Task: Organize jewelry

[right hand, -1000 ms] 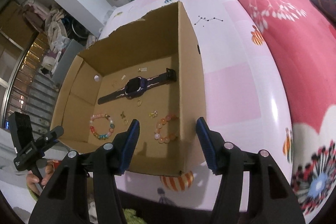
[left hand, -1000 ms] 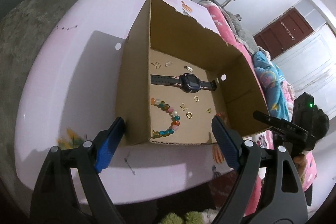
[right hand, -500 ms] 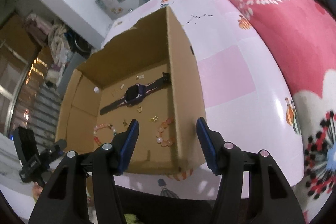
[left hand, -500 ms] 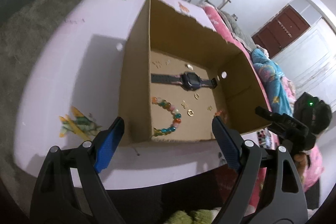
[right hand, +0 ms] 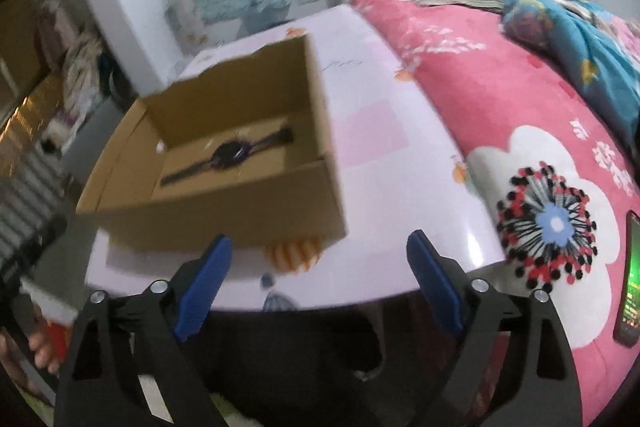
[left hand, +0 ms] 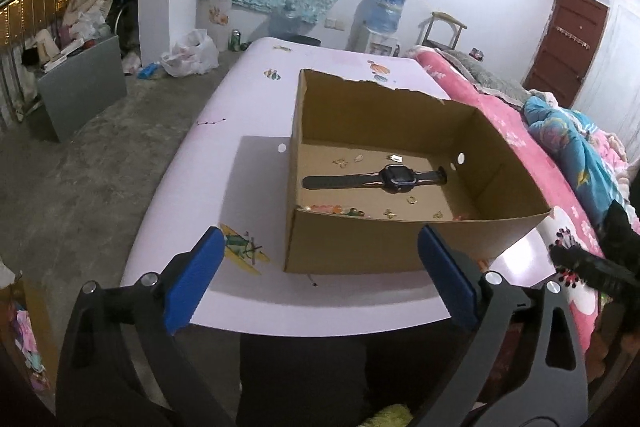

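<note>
An open cardboard box (left hand: 352, 247) stands on the pink table (left hand: 224, 179); it also shows, blurred, in the right wrist view (right hand: 240, 211). Inside lie a black wristwatch (left hand: 376, 179), also in the right wrist view (right hand: 232, 154), a bead bracelet (left hand: 332, 209) partly hidden behind the near wall, and several small gold pieces (left hand: 411, 199). My left gripper (left hand: 320, 259) is open and empty, held back from the box's near wall. My right gripper (right hand: 320, 267) is open and empty near the table's front edge.
A bed with a pink flowered blanket (right hand: 500, 99) runs along the table's right side, with a phone (right hand: 632, 279) on it. A water dispenser (left hand: 384, 15), a white bag (left hand: 192, 55) and a grey cabinet (left hand: 80, 83) stand on the floor beyond.
Both grippers have pulled back and tilted up from over the box to near the table's front edge. Both stay open and empty; the right wrist view is now blurred.
</note>
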`<state>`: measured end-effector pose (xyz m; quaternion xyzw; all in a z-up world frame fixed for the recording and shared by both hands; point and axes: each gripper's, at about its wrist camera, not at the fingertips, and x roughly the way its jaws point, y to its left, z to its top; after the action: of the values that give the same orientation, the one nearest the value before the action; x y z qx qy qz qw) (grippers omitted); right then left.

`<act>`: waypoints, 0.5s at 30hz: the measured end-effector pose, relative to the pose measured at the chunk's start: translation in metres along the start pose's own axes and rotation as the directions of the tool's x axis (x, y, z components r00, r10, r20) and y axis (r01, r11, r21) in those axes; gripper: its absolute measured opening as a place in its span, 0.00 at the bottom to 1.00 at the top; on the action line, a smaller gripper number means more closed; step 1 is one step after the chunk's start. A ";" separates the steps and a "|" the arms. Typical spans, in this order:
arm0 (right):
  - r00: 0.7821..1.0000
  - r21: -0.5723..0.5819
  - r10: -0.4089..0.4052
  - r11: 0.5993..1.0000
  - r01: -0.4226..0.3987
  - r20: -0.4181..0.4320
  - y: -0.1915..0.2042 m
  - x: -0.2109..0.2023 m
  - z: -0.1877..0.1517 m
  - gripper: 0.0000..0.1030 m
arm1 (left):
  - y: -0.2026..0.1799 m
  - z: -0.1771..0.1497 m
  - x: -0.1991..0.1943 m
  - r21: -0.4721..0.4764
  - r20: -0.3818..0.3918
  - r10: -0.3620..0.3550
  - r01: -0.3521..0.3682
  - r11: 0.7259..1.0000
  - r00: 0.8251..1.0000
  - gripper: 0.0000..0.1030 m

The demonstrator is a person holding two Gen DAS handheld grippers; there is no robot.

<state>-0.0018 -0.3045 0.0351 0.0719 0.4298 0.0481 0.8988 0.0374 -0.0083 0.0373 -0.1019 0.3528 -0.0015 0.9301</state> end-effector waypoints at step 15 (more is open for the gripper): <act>0.998 -0.092 -0.056 0.994 0.052 -0.035 0.048 0.017 0.009 0.93 | -0.023 0.002 0.000 0.029 0.007 0.176 -0.176 0.984 0.984 0.91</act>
<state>0.0144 -0.2555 0.0360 0.0184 0.4457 0.0446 0.8939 0.0399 -0.0305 0.0430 -0.0567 0.3584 0.0758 0.9288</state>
